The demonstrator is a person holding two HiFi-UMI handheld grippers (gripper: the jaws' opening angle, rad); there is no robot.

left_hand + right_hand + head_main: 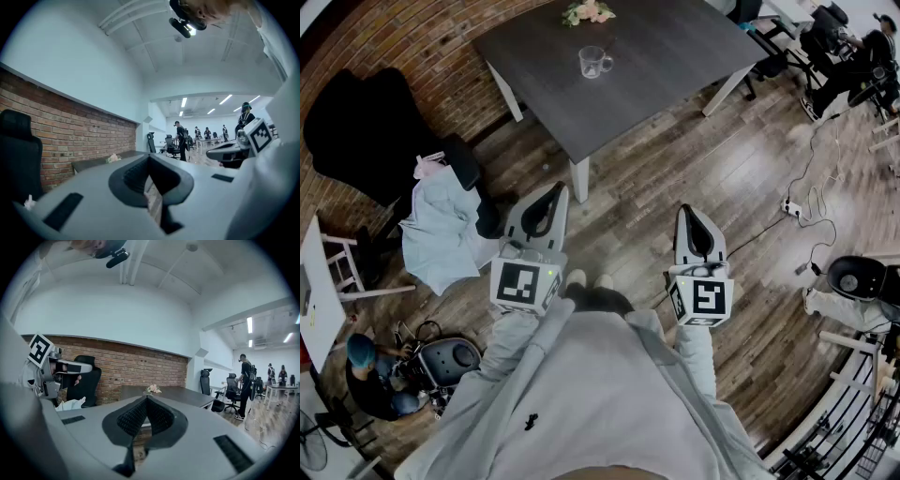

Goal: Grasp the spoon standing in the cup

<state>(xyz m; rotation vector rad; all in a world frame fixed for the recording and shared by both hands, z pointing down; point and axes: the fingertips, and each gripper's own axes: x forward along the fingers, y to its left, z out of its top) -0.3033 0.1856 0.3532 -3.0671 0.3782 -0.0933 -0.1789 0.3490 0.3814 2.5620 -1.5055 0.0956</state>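
cup [594, 62]: tiny, on table [675, 56] | spoon: cannot make out

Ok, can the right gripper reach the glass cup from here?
Probably not yet: the right gripper is shut and well short of the table where the cup stands; only floor lies between.

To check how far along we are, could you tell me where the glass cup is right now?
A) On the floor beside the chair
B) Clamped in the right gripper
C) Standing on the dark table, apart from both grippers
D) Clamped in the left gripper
C: the head view shows the glass cup standing on the dark table, while the left gripper and right gripper are held near the person's body, both shut on nothing.
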